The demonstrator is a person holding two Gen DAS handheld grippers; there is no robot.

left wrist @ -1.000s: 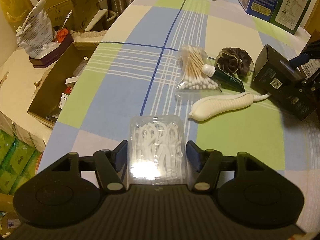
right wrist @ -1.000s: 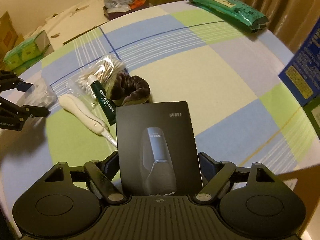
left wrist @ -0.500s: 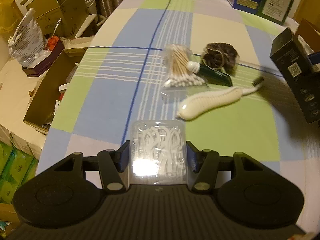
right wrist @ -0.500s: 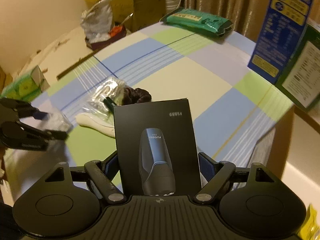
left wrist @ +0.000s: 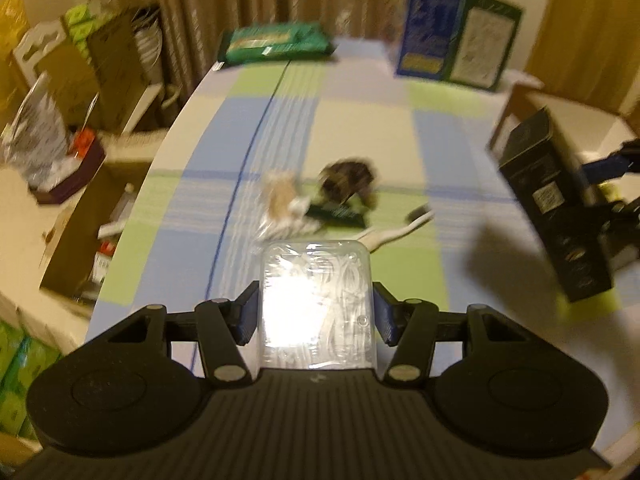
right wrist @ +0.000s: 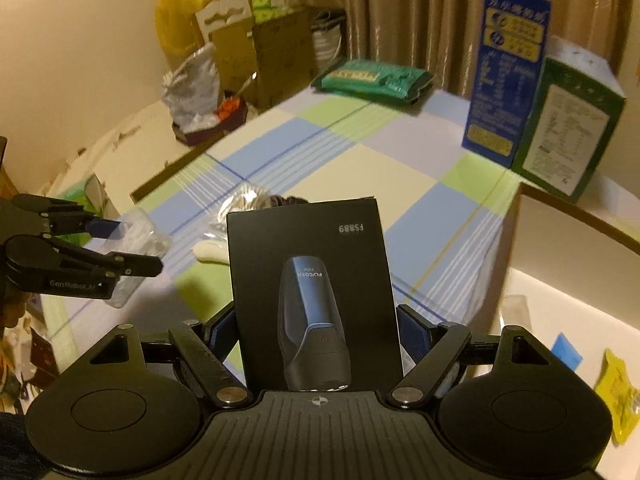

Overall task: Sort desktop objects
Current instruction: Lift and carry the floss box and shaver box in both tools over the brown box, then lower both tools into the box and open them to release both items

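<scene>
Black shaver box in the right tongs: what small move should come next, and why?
Probably carry the black shaver box a little further right, over the open cardboard box, before releasing. The right tongs grip it clear of the table, and the cardboard box's rim sits just beside it with items already inside.

You work at a worktop (right wrist: 404, 168) covered with a checked cloth in blue, green and cream. Behind it you see brown curtains (right wrist: 400, 12) and a plain cream wall (right wrist: 80, 60). Cardboard boxes (right wrist: 260, 52) stand in the corner, under warm yellowish light.
</scene>
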